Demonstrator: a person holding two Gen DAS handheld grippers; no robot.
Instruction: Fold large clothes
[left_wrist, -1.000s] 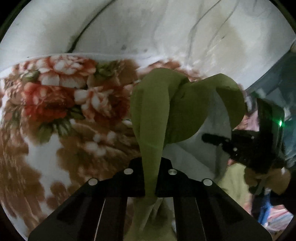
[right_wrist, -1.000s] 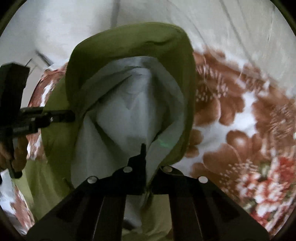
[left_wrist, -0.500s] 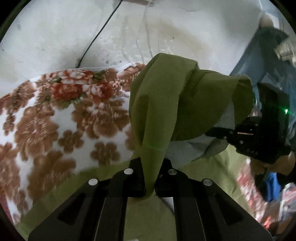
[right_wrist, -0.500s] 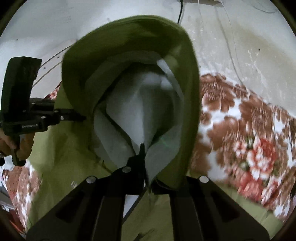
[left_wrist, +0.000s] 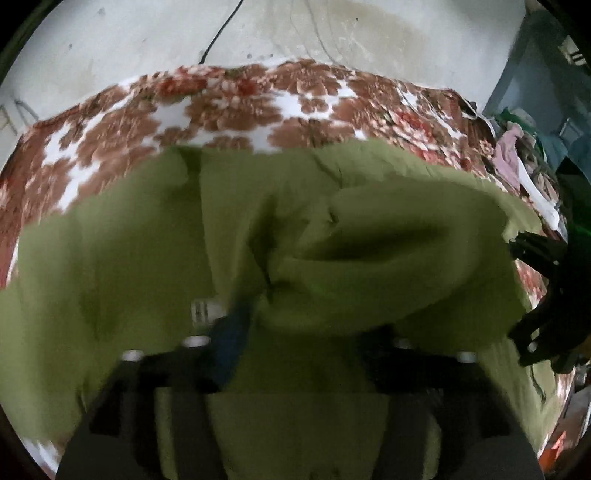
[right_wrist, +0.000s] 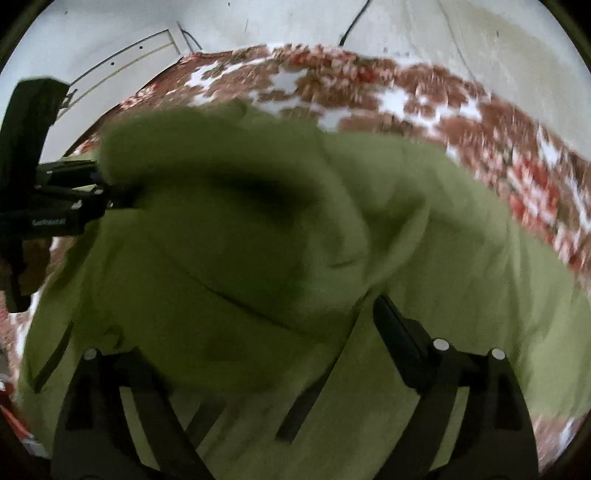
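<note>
A large olive-green garment (left_wrist: 110, 266) lies spread on a flowered blanket; it also fills the right wrist view (right_wrist: 461, 251). Its hood part forms a rounded fold in the middle (left_wrist: 388, 251). My left gripper (left_wrist: 295, 332) stands with its jaws apart, the fold lying loose between and over them. My right gripper (right_wrist: 258, 343) also has its jaws wide apart over the cloth, and its right finger (right_wrist: 399, 339) shows clear of fabric. Each gripper shows in the other's view, the right one (left_wrist: 543, 295) at the right edge and the left one (right_wrist: 55, 206) at the left edge. Both views are motion-blurred.
The brown, red and white flowered blanket (left_wrist: 240, 110) covers the bed beyond the garment, up to a pale stained wall (left_wrist: 332, 33) with a dark cable. A heap of other clothes (left_wrist: 517, 155) lies at the far right. A white panel (right_wrist: 129, 62) leans at the back left.
Both grippers have come down to the bed and opened, letting go of the green garment. The hood that hung lifted in front of them now lies folded on the spread cloth.
</note>
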